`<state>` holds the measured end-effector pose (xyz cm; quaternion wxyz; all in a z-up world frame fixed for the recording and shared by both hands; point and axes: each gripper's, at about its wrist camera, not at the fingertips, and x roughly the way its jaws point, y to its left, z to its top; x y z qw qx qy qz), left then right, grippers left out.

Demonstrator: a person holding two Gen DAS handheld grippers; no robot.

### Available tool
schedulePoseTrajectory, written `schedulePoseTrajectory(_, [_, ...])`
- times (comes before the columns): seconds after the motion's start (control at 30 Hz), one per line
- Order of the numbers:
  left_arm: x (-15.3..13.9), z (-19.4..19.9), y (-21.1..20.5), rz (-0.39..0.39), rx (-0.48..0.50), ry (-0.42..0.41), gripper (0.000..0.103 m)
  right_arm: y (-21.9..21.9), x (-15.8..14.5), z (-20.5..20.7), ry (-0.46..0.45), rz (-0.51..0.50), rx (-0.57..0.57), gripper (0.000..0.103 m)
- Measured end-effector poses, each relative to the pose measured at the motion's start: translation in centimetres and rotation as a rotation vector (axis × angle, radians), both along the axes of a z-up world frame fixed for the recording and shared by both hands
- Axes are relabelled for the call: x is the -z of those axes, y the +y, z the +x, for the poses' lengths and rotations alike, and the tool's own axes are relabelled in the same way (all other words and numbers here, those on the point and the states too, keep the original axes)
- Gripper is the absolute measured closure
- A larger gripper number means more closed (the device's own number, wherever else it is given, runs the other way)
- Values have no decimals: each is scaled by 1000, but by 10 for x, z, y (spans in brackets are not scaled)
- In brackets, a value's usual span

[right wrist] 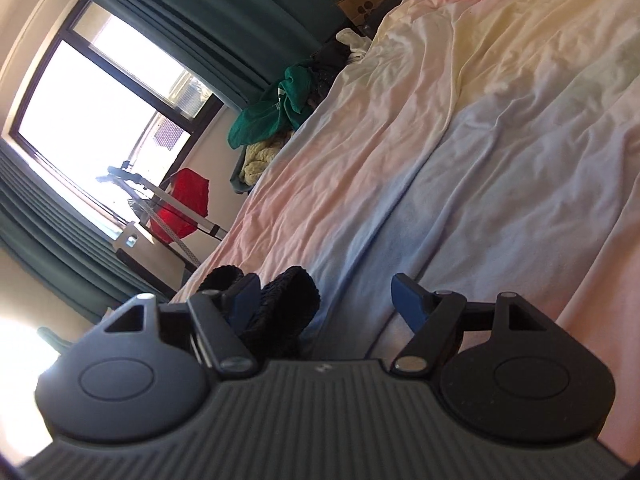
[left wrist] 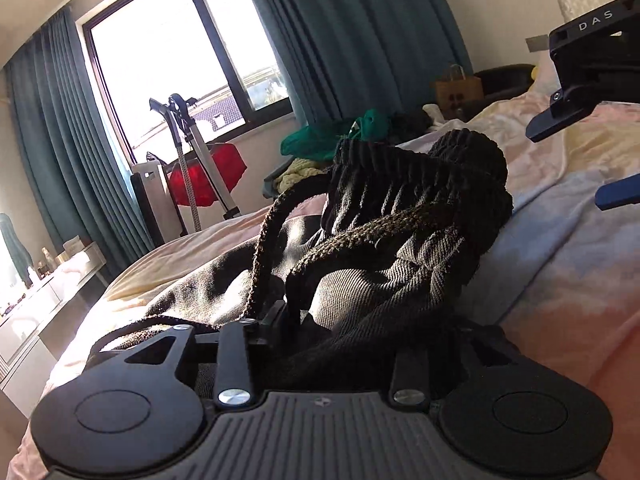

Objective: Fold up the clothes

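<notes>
— Cloth first: where is it?

— On the bed. The dark garment (left wrist: 400, 240) lies heaped on the pastel sheet (right wrist: 500, 160), right in front of the left gripper (left wrist: 320, 320) and spilling over it. Its ribbed waistband (left wrist: 400, 168) stands up at the far end of the heap, and a thick drawstring (left wrist: 264, 240) loops up out of the folds and comes back down at the gripper's fingers.

— Does the left one have hold of it?

— Its tips are buried in the fabric. The one link that shows leans inward, so the jaws stand narrow, and the cloth bunches up out of the gap between them. I read that as gripping the garment.

— And the right gripper (right wrist: 326, 304)?

— Wide apart, holding nothing. In its own view both blue pads (right wrist: 408, 304) show with bare sheet between them. A ribbed fold of the dark garment sits just inside the left-hand finger, beside it; whether they touch I cannot tell. From the left camera the right gripper hangs above the sheet at the far right, apart from the heap.

— Anything else around?

— A pile of green clothes (right wrist: 276, 112) off the far side of the bed, a brown paper bag (right wrist: 364, 0) beyond it, and a bright window (left wrist: 160, 60) between teal curtains (left wrist: 360, 20).
</notes>
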<state>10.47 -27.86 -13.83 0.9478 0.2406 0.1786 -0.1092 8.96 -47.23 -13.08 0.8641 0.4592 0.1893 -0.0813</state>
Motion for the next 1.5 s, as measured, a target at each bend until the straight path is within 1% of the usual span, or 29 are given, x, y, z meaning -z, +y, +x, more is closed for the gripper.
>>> schedulePoseTrajectory(0.03, [-2, -7, 14, 11, 11, 6, 39, 0, 1, 0, -13, 23, -11, 28])
schedulePoseTrajectory(0.07, [-4, -14, 27, 22, 23, 13, 37, -1, 0, 0, -25, 46, -20, 28])
schedulePoseTrajectory(0.17, [-10, -27, 61, 50, 79, 42, 37, 0, -1, 0, -61, 112, -48, 28])
schedulePoseTrajectory(0.23, [-12, -39, 87, 81, 95, 34, 32, 7, -2, 2, -65, 123, -97, 26])
schedulePoseTrajectory(0.3, [-14, -42, 113, 88, 60, 48, 32, 15, -4, 5, -69, 133, -147, 16])
schedulePoseTrajectory(0.37, [-16, -40, 140, 53, -12, 68, 32, 25, -4, 9, -61, 143, -205, 16])
schedulePoseTrajectory(0.43, [-17, -38, 168, 9, -86, 90, 32, 41, -2, 17, -18, 123, -273, 16])
schedulePoseTrajectory(0.5, [-21, -29, 192, -87, -146, 135, 32, 55, 0, 23, 25, 83, -317, 16])
schedulePoseTrajectory(0.57, [-24, -21, 208, -170, -190, 176, 32, 63, 3, 26, 38, 71, -327, 16])
schedulePoseTrajectory(0.67, [-32, -16, 208, -189, -206, 151, 32, 69, 9, 30, 29, 74, -318, 16])
schedulePoseTrajectory(0.77, [-26, -19, 211, -230, -240, 185, 32, 72, 12, 34, -7, 72, -296, 16])
schedulePoseTrajectory(0.83, [-22, -21, 214, -257, -262, 207, 32, 75, 13, 37, -21, 54, -292, 17])
schedulePoseTrajectory(0.87, [-20, -21, 215, -270, -273, 218, 35, 76, 13, 38, -29, 40, -289, 18])
schedulePoseTrajectory(0.9, [-19, -22, 217, -291, -283, 229, 36, 78, 12, 38, -37, 18, -285, 31])
schedulePoseTrajectory(0.93, [-21, -22, 223, -332, -288, 237, 39, 79, 10, 38, -46, -5, -287, 39])
schedulePoseTrajectory(0.97, [-22, -23, 229, -373, -293, 243, 43, 79, 6, 36, -40, -43, -282, 50])
schedulePoseTrajectory(1.0, [-26, -24, 234, -410, -296, 238, 45, 81, 2, 34, -37, -72, -282, 55])
schedulePoseTrajectory(1.03, [-29, -26, 238, -442, -298, 232, 48, 82, -1, 31, -44, -86, -281, 57])
schedulePoseTrajectory(1.1, [-33, -30, 244, -487, -298, 219, 53, 83, -8, 24, -67, -105, -276, 64])
schedulePoseTrajectory(1.13, [-35, -32, 248, -511, -299, 215, 57, 83, -11, 20, -83, -110, -270, 66])
schedulePoseTrajectory(1.17, [-36, -34, 251, -535, -304, 215, 63, 83, -14, 16, -100, -116, -263, 68])
schedulePoseTrajectory(1.23, [-39, -39, 260, -589, -312, 224, 70, 82, -22, 9, -133, -115, -255, 70])
schedulePoseTrajectory(1.3, [-43, -44, 271, -647, -320, 237, 75, 82, -27, 4, -142, -126, -248, 71])
schedulePoseTrajectory(1.37, [-45, -47, 279, -688, -330, 258, 79, 81, -22, 1, -99, -130, -243, 71])
schedulePoseTrajectory(1.43, [-46, -48, 283, -699, -334, 267, 81, 75, -5, 4, -5, -76, -241, 70])
schedulePoseTrajectory(1.5, [-48, -46, 285, -700, -333, 267, 82, 69, 8, 7, 57, -11, -244, 66])
